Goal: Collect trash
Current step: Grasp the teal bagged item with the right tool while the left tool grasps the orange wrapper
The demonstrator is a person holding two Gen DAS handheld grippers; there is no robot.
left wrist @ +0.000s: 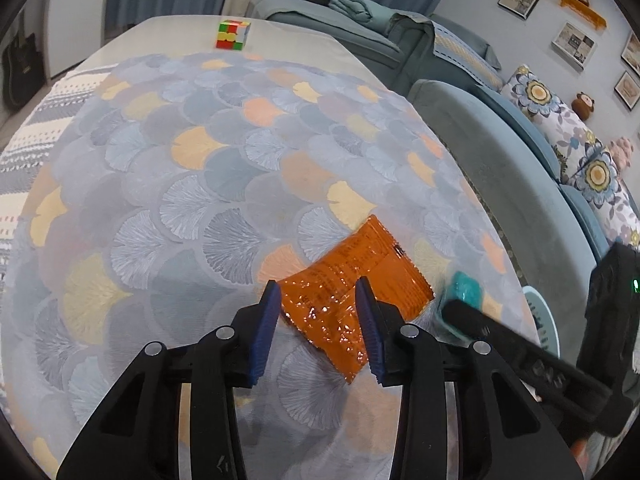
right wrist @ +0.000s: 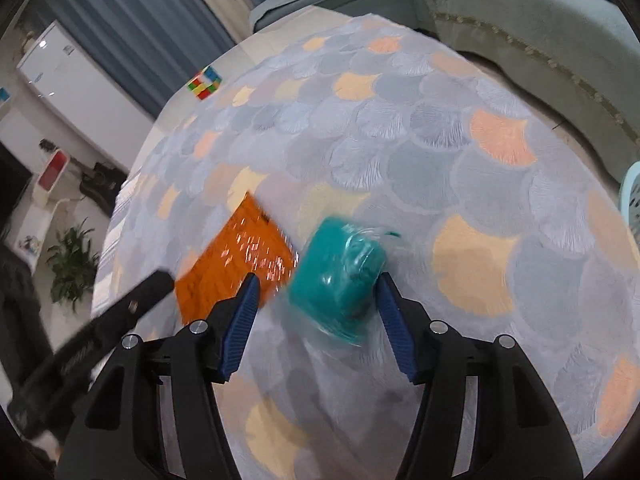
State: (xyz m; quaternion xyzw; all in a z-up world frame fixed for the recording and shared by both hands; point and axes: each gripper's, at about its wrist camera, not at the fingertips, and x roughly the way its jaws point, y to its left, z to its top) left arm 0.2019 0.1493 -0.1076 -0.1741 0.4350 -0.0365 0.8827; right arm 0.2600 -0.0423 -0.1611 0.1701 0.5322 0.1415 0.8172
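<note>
Currently the left gripper (left wrist: 318,292) is held unclenched astride the orange foil wrapper (left wrist: 352,284); the right gripper (right wrist: 316,286) is likewise unclenched around the teal wrapped packet (right wrist: 338,276). Slippery film may be squeezed out, and the grippers may collide. Ample patterned tablecloth (left wrist: 180,184) remains; the table edge lies near the light blue basket (left wrist: 542,312).
</note>
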